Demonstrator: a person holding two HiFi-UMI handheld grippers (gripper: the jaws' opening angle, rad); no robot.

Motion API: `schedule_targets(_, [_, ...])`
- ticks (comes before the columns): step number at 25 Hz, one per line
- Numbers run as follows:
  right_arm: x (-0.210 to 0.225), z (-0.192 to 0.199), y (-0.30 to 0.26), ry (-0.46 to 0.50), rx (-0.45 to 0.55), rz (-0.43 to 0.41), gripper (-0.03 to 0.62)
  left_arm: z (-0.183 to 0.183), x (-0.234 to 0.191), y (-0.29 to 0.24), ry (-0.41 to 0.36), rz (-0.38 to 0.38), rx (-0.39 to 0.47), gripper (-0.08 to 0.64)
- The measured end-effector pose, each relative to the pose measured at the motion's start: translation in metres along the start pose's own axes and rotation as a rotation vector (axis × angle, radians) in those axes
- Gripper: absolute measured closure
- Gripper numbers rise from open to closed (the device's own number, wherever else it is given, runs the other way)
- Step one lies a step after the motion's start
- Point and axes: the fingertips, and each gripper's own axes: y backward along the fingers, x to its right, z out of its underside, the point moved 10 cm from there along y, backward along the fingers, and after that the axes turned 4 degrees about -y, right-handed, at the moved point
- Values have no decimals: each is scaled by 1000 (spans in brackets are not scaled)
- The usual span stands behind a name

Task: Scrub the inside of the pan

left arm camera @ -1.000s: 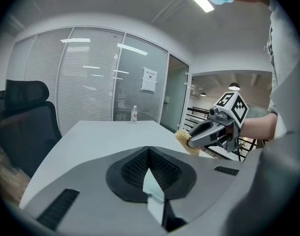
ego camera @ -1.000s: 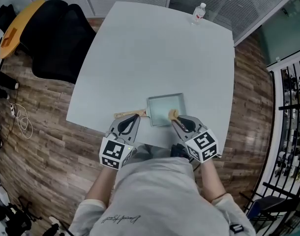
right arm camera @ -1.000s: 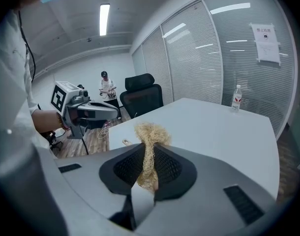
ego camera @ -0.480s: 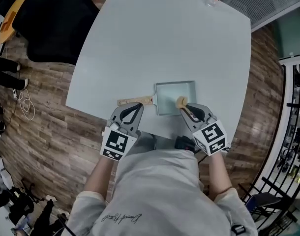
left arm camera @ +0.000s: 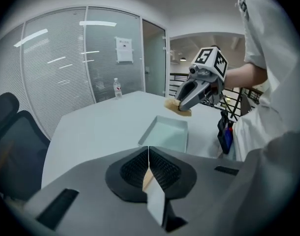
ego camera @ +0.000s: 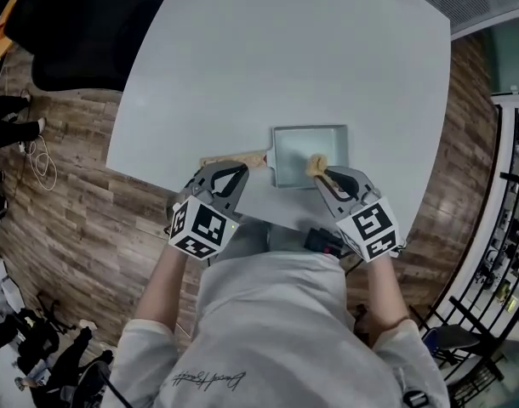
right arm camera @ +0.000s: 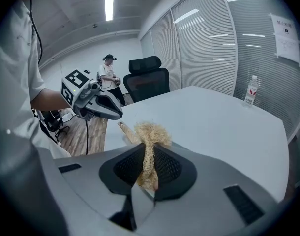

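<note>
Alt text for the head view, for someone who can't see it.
From above: the right gripper holds a tan scrubber over the near edge of a square pale-green pan on a pale table. The left gripper sits by the pan's wooden handle.

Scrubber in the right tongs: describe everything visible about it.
The scrubber is a tan, straw-like wad of coarse fibres. The right tongs pinch its middle, and a frayed tuft sticks out past their tips. It hangs over the near right part of the pan; contact with the pan cannot be judged.
</note>
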Motion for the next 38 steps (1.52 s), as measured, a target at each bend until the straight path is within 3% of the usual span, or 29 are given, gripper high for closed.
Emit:
schedule_targets(4, [5, 3, 0, 9, -28, -11, 526, 4, -1, -13, -58, 66, -58, 540])
schedule_targets(12, [11, 4, -19, 60, -88, -46, 526, 19, -5, -44, -207, 182, -172, 408])
schedule_targets(20, [18, -1, -48, 164, -154, -72, 526, 35, -16, -69, -318, 276, -282, 382])
schedule_targets(26, [28, 7, -74, 266, -229, -78, 526, 41, -14, -79, -339, 344, -335, 382])
schedule_targets(38, [26, 0, -134, 520, -377, -116, 526, 40, -13, -81, -389, 375, -356, 408])
